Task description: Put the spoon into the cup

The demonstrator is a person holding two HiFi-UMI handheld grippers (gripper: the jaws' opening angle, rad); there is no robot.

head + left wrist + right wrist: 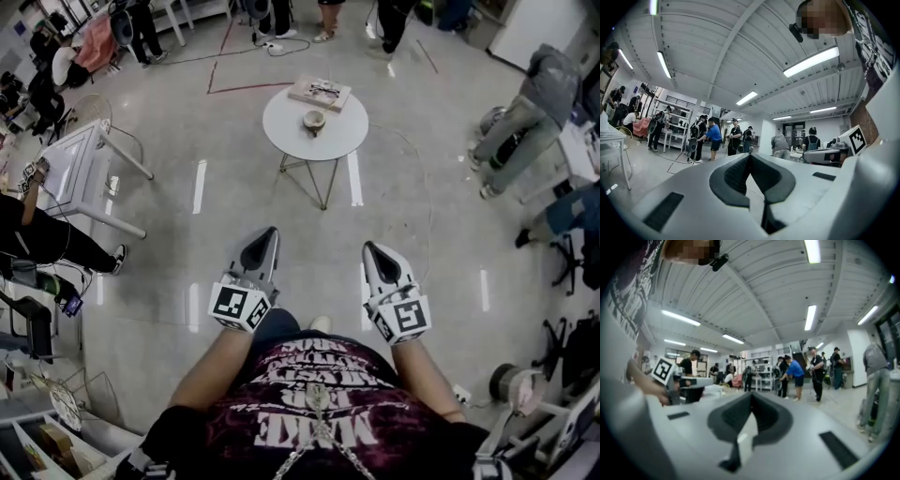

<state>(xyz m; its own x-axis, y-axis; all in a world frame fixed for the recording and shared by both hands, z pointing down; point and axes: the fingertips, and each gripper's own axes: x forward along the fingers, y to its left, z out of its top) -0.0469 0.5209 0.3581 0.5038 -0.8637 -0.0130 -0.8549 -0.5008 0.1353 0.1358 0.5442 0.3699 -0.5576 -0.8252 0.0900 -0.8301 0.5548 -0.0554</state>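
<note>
Cup (314, 120): middle of counter (286, 131), well ahead, between my left hand-held gripper (272, 232) and right hand-held gripper (368, 247); both clenched, empty; spoon not discernible.

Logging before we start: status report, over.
Left claw and right claw shut, empty. Cup on round table ahead, not yet reached; spoon not made out. Nothing seen in the way.

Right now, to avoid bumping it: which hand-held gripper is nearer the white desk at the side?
Left. The left hand-held gripper has the white desk ahead and off to its left; the right hand-held gripper is farther over, on the left one's far side.
</note>
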